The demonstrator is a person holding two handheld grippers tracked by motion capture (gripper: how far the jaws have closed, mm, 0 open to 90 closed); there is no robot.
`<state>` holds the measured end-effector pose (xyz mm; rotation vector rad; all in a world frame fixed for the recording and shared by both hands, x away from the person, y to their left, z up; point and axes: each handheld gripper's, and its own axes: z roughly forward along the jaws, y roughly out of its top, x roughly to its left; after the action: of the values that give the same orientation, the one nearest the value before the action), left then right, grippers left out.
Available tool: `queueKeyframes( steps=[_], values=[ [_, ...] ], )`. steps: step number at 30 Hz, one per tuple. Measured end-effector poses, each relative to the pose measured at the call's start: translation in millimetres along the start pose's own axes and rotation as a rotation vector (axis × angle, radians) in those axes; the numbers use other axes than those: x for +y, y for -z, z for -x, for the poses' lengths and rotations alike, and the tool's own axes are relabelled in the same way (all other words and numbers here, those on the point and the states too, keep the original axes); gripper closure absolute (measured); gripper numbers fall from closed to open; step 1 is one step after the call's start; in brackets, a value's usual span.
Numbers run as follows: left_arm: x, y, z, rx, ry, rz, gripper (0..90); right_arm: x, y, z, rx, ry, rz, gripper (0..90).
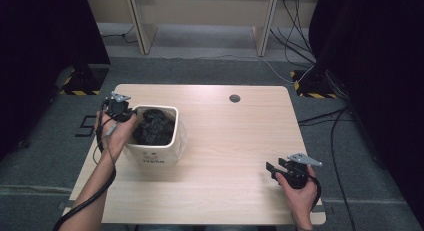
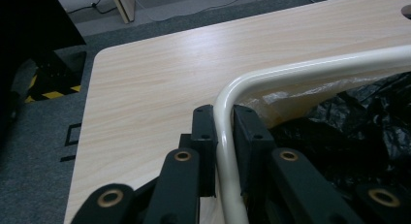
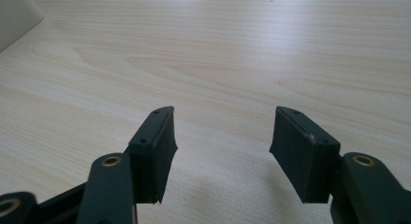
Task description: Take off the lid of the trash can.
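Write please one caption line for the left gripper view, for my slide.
Left gripper clamps the cream rim of a bin lined with a black bag.

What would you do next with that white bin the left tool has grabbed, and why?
Probably slide or tip the white bin gently by its rim. The left tool pinches that rim, one jaw inside and one outside, and black crumpled material fills the bin. The right tool rests open above bare table, free to steady it.
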<state>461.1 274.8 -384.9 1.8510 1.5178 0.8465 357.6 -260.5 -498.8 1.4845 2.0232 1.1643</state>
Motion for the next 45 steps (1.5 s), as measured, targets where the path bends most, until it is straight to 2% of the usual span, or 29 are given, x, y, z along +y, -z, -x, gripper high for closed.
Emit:
queueKeyframes(
  steps=[5,10,20,25,45],
  values=[
    [4.7,5.1,2.5,0.02,-0.007,0.002,79.1,0.0,0.2,0.3,-0.001,-0.001,0.001,41.5],
    [12.0,13.2,2.0,0.024,0.007,0.011,79.3,-0.1,0.0,0.1,-0.001,-0.001,0.001,41.5],
    [23.0,24.5,-2.0,-0.002,0.028,0.028,79.4,-0.2,0.1,0.6,-0.002,-0.003,0.0,41.5],
    [27.0,29.0,-5.6,-0.015,0.037,0.032,79.4,-0.4,-0.1,0.3,-0.001,-0.005,-0.001,41.6],
    [29.9,32.6,-24.9,-0.015,0.071,0.03,79.4,-1.0,-0.6,0.5,0.0,-0.006,-0.003,41.7]
  ],
)
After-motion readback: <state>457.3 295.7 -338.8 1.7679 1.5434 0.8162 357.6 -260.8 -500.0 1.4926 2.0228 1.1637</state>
